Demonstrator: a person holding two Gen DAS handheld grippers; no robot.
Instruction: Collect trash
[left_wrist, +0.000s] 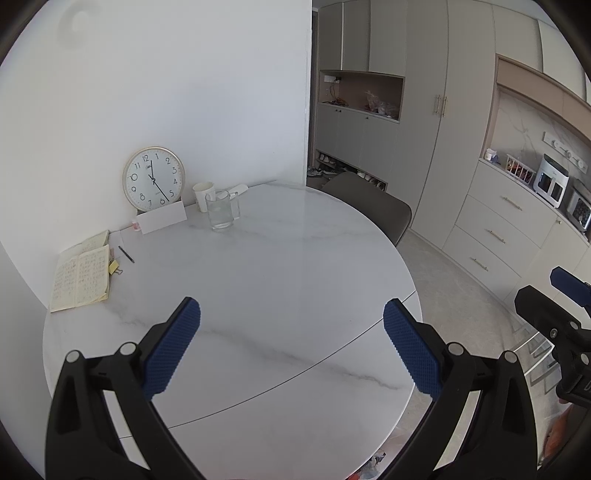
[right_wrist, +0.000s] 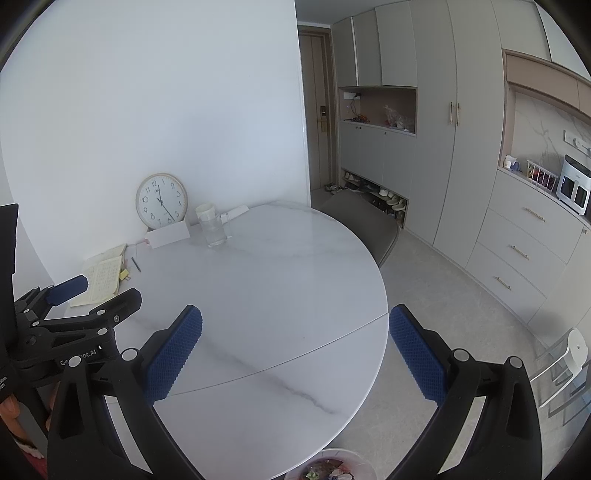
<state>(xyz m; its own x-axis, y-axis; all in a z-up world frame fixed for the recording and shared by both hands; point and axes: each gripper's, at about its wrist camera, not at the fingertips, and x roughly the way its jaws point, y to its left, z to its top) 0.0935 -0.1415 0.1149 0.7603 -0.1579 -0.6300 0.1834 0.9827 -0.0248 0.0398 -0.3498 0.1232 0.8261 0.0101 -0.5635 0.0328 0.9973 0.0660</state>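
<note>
Both tongs are spread wide and hold nothing. From the left wrist camera, the left tongs (left_wrist: 291, 314) hang above the round white table (left_wrist: 280, 266), with two blue bumpy pads (left_wrist: 173, 347) far apart. From the right wrist camera, the right tongs (right_wrist: 295, 321) look the same, wide over the table's near edge, with the floor under the right pad.

The trash sits low down, past the near edge of the table. In the right wrist view it is at 6 o'clock, a round white bin (right_wrist: 332, 466) with bright scraps inside, just below and between the two arms of the right tongs. In the left wrist view only a little bit of colored scraps (left_wrist: 375, 466) shows at about 5 o'clock, under the table edge. Neither pair of tongs touches it.

Far across the table at 11 o'clock, a big round clock (left_wrist: 153, 179) leans on the wall. A white card (left_wrist: 162, 219) stands in front of it. Next to that are a white cup (left_wrist: 204, 195) and a clear glass mug (left_wrist: 222, 210), close together. An open notebook (left_wrist: 81, 275) lies at 10 o'clock, with a pen (left_wrist: 126, 254) and a yellow clip (left_wrist: 114, 266) beside it. A gray chair (left_wrist: 369, 206) is tucked in at the far side
</note>
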